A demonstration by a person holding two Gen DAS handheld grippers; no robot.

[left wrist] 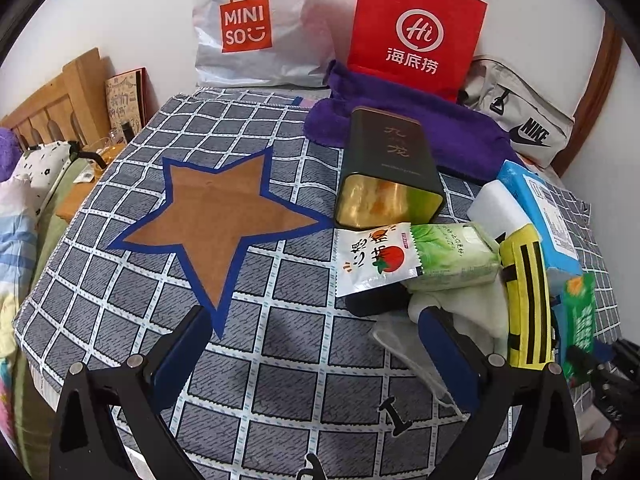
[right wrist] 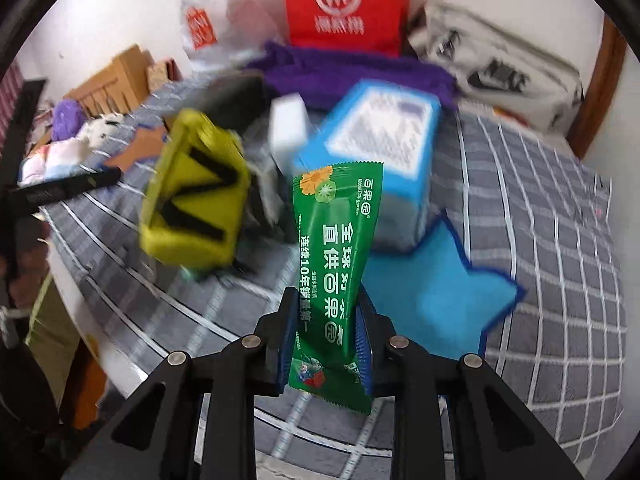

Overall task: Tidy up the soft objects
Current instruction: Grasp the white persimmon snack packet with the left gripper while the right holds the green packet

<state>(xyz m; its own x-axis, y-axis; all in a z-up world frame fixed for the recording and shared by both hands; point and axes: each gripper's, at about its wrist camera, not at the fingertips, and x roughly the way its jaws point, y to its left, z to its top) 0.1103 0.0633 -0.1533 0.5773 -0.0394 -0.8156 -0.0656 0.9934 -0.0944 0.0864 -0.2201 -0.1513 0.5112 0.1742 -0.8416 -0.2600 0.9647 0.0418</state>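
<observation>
Green sachet upright, clamped low; background blurred, seemingly lifted.

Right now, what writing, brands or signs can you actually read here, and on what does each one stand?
"MINISO": silver plastic bag.
"Hi" and "海底捞": red paper bag.
"NIKE": grey pouch.
"九龙", with a faded middle character: dark green tin.
"百果园", "全球好水果 直供百果园": green packet clamped in the right gripper.
Too small or blurred: white tomato sachet, pale green tissue pack, blue box label.
</observation>
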